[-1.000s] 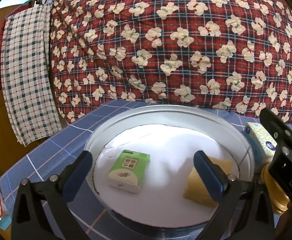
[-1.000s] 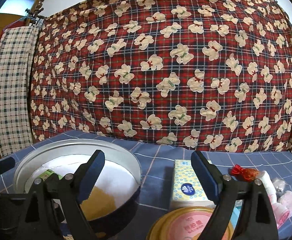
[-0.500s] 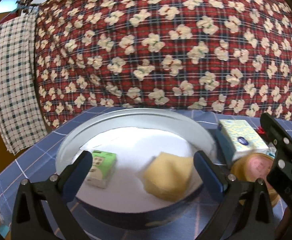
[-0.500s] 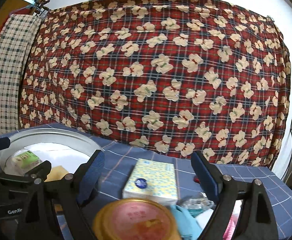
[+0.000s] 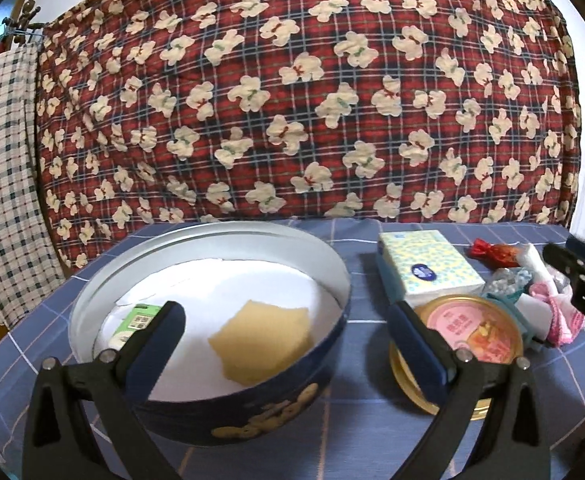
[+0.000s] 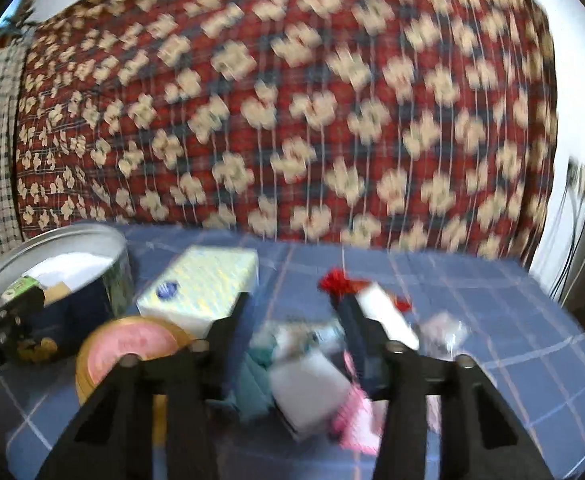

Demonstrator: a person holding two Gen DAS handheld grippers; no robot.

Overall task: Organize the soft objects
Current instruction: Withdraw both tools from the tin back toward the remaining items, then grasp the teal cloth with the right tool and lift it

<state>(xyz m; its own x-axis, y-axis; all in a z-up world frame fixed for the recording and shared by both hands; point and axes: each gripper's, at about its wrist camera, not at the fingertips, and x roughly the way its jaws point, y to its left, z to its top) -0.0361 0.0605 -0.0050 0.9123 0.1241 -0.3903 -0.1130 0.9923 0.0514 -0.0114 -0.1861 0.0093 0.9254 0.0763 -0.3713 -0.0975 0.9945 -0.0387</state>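
Left gripper (image 5: 284,332): spread wide, empty, over round tin's (image 5: 212,236) near rim.
Right gripper (image 6: 296,312): jaws just closing, half narrowed, over blurred soft pile (image 6: 312,376); grip not discernible.
Yellow sponge (image 5: 262,340): inside tin, beside green tissue pack (image 5: 134,322).
Tissue box (image 5: 428,266): on blue cloth, right of tin.

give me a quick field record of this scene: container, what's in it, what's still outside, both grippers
container: round tin on the blue checked cloth
inside: green tissue pack, yellow sponge
outside: tissue box, gold-rimmed can, red-wrapped item, small heap of pink, white and teal soft pieces
left gripper: open, empty, low in front of the tin
right gripper: fingers just been closing, over the heap; blurred, grip unclear
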